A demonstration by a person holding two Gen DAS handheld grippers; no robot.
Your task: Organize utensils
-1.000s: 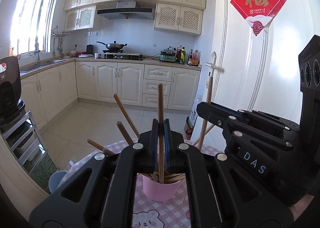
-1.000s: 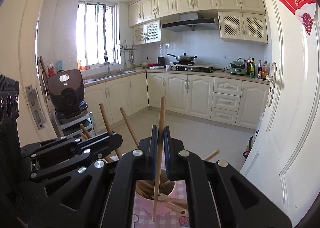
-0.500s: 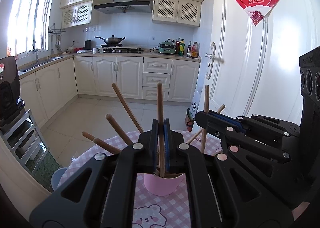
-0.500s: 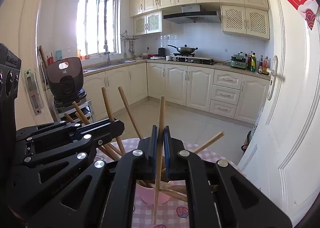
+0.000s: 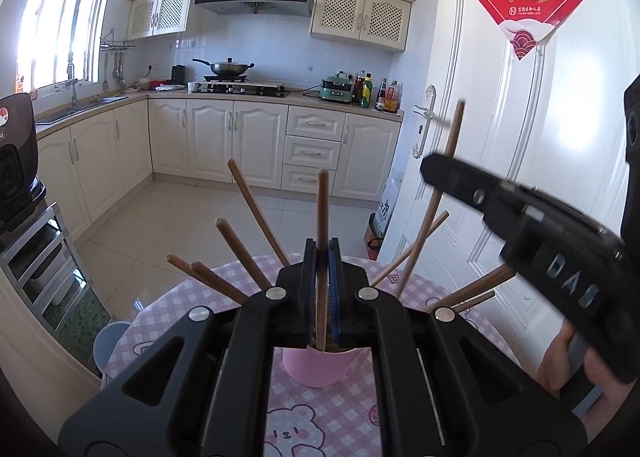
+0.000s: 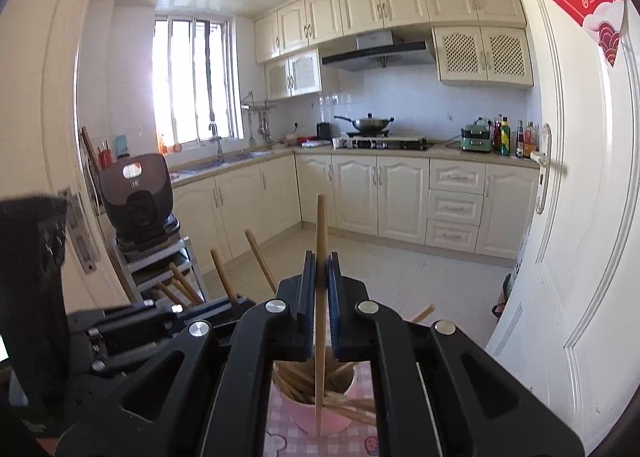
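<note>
A pink cup point(image 5: 316, 369) stands on a pink checked tablecloth point(image 5: 168, 305) and holds several wooden chopsticks fanned outward. My left gripper point(image 5: 321, 289) is shut on one upright chopstick point(image 5: 322, 209) whose lower end reaches into the cup. My right gripper point(image 6: 320, 297) is shut on another chopstick point(image 6: 321, 233), held upright in front of the cup point(image 6: 316, 413), its lower tip outside the near wall. The right gripper also shows in the left wrist view point(image 5: 436, 173), raised at the right with its chopstick point(image 5: 454, 129). The left gripper shows in the right wrist view point(image 6: 240, 303).
A white door point(image 5: 520, 161) with a red ornament stands close on the right. A rice cooker point(image 6: 138, 197) sits on a metal rack point(image 6: 160, 261) at the left. Kitchen cabinets point(image 5: 240, 137) and tiled floor lie beyond the table edge.
The right gripper has risen and tilted with its chopstick. The left gripper has stayed over the cup, shut on its chopstick, with the view dropping slightly toward the table.
</note>
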